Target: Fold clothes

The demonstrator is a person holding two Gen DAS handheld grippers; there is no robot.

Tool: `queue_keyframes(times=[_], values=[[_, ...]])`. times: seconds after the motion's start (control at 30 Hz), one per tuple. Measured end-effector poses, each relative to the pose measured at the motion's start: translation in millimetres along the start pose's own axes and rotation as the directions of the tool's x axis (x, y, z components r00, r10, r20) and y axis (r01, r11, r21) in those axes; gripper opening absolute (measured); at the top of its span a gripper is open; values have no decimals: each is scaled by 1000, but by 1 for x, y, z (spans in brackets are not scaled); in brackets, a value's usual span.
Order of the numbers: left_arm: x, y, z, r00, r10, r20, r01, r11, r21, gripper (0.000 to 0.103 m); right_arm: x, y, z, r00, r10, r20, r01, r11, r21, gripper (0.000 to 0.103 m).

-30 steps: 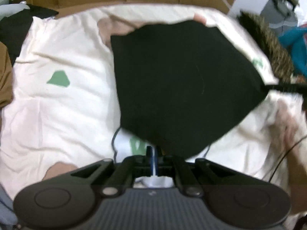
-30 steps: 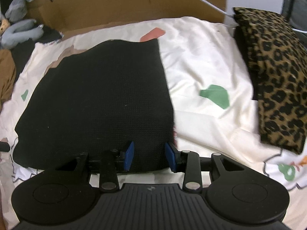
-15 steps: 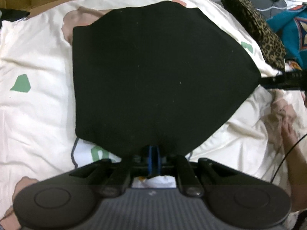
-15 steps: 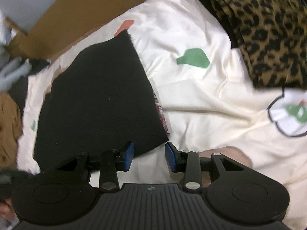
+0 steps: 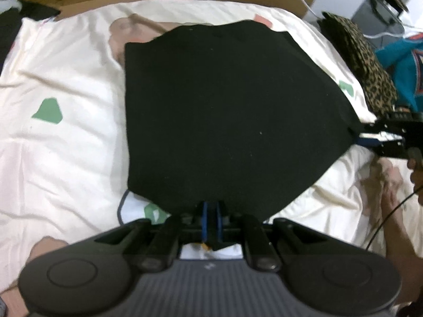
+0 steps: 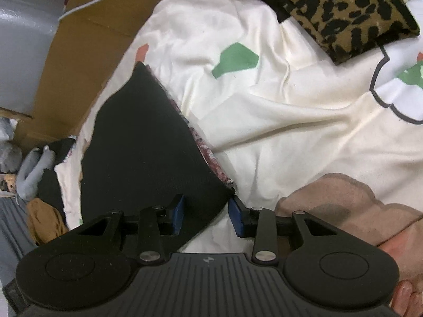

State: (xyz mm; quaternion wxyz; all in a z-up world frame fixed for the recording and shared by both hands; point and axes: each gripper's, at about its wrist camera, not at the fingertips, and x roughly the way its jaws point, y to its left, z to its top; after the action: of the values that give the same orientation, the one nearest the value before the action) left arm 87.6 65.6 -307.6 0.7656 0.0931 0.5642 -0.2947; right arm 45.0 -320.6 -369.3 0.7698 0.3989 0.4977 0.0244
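Observation:
A black garment (image 5: pixel 224 116) lies spread on a cream bedsheet (image 5: pixel 60 153). My left gripper (image 5: pixel 210 219) is shut on its near edge. In the right wrist view the same black garment (image 6: pixel 148 145) shows a patterned underside along its right edge. My right gripper (image 6: pixel 206 212) is open, its blue pads on either side of the garment's near right corner. In the left wrist view the right gripper (image 5: pixel 380 137) sits at that corner on the right.
A folded leopard-print garment (image 6: pixel 343 8) lies at the far right of the bed, also in the left wrist view (image 5: pixel 362 60). A teal garment (image 5: pixel 404 74) lies beyond it. Cardboard (image 6: pixel 87 45) lines the far side. Grey and brown clothes (image 6: pixel 34 179) are piled at the left.
The left gripper stays shut on the garment's edge and has pulled back slightly. The right gripper stays open and has swung right and lower around the corner.

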Motion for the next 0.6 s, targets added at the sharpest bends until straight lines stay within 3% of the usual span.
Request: queue_keyframes(times=[0.17, 0.23, 0.47, 0.5, 0.53, 0.6], values=[[-2, 11, -2, 1000, 7, -8, -7, 999, -40, 9, -3, -10, 0, 999, 48, 1, -48, 994, 102, 42], [0, 11, -2, 1000, 10, -11, -10, 999, -39, 9, 6, -14, -4, 999, 28, -24, -25, 994, 110, 42], [4, 14, -1, 1000, -9, -17, 8, 999, -51, 9, 21, -21, -2, 997, 74, 6, -74, 985, 155, 41], [5, 14, 0, 1000, -9, -19, 8, 999, -53, 9, 22, -23, -1, 997, 80, 11, -81, 984, 161, 39], [6, 15, 1, 1000, -11, -21, 10, 998, -55, 9, 20, -23, -2, 997, 82, 14, -83, 984, 159, 23], [6, 15, 4, 1000, -12, -21, 11, 998, -58, 9, 13, -21, 0, 996, 82, 27, -85, 987, 140, 18]])
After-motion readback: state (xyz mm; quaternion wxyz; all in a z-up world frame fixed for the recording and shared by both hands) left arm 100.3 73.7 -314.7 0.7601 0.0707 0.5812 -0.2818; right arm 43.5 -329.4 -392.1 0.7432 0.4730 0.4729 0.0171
